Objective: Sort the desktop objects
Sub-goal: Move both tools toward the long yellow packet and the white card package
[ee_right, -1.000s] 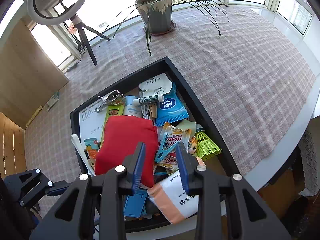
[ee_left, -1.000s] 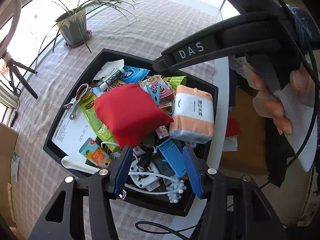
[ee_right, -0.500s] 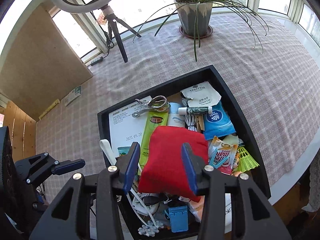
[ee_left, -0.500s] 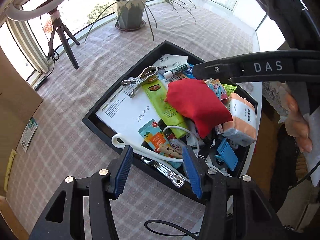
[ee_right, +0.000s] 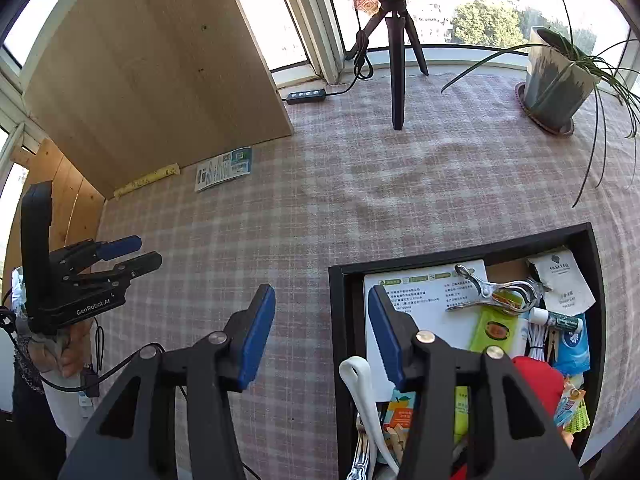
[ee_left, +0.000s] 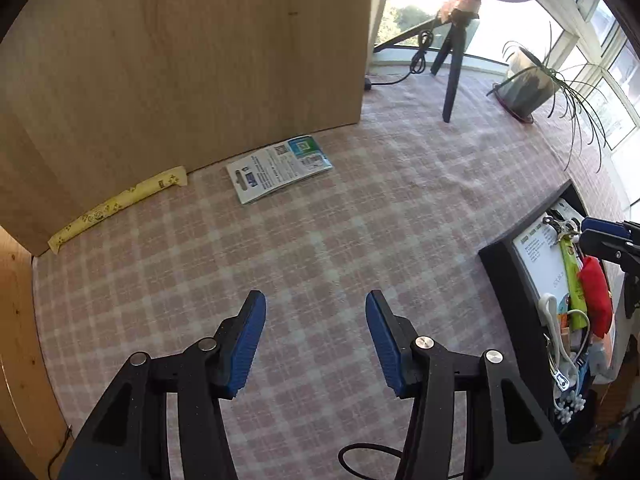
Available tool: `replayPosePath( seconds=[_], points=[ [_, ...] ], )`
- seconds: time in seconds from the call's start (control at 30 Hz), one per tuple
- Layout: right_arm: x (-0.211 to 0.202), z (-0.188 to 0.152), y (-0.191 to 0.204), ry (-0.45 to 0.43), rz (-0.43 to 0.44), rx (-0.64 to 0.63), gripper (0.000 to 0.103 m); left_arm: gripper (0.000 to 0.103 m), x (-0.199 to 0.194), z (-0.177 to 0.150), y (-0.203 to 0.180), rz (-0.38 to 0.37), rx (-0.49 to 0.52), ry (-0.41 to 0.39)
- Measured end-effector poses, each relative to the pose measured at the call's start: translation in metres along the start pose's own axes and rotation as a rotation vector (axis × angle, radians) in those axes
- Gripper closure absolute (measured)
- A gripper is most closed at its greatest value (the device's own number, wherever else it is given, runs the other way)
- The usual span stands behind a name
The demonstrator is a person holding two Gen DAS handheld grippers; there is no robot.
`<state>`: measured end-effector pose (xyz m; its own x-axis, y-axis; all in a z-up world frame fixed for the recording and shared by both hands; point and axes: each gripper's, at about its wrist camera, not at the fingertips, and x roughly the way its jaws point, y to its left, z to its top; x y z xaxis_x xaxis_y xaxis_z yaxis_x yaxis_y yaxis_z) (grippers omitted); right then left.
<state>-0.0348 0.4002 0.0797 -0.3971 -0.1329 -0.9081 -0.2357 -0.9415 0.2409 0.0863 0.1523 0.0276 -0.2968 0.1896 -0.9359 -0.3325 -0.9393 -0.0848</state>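
A black tray (ee_right: 340, 320) full of mixed items sits at the table's right; it also shows in the left wrist view (ee_left: 500, 276). In it lie a white printed sheet (ee_right: 424, 292), a metal clip (ee_right: 496, 290), a green packet (ee_right: 494, 330), a red pouch (ee_right: 540, 376) and a white shoehorn (ee_right: 358, 380). My right gripper (ee_right: 322, 324) is open and empty above the tray's left rim. My left gripper (ee_left: 316, 326) is open and empty over the bare checked cloth, left of the tray; it also shows in the right wrist view (ee_right: 132, 254).
A wooden panel (ee_left: 180, 60) stands at the far left with a blue-and-white leaflet (ee_left: 280, 168) and a yellow strip (ee_left: 120, 204) at its foot. A ring-light tripod (ee_right: 396, 64), a power strip (ee_right: 306, 96) and a potted plant (ee_right: 556, 80) stand by the window.
Both grippers have swung left and away from the tray. The left one now faces the wooden panel and bare cloth; the right one has shifted to the tray's left rim. Both jaws stay open.
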Motion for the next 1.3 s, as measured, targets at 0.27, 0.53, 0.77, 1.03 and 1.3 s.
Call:
replayPosePath(
  seconds=[0.27,0.53,0.77,1.03,1.3],
  points=[
    [0.050,0.018,0.045,0.069,0.055,-0.041,0.053,0.053,0.017,-0.003,0.190,0.040,-0.362,-0.078],
    [0.092,0.021,0.059,0.157,0.053,-0.026,0.053,0.053,0.034,-0.009,0.280,0.051,-0.450,-0.206],
    [0.114,0.026,0.065,0.194,0.053,-0.014,0.053,0.053,0.057,-0.004,0.310,0.032,-0.497,-0.253],
    [0.132,0.032,0.074,0.234,0.059,-0.018,0.053,0.052,0.081,-0.002,0.327,0.016,-0.530,-0.248],
    [0.140,0.036,0.090,0.251,0.072,-0.046,0.053,0.050,0.092,-0.004,0.318,-0.015,-0.501,-0.264]
  ],
)
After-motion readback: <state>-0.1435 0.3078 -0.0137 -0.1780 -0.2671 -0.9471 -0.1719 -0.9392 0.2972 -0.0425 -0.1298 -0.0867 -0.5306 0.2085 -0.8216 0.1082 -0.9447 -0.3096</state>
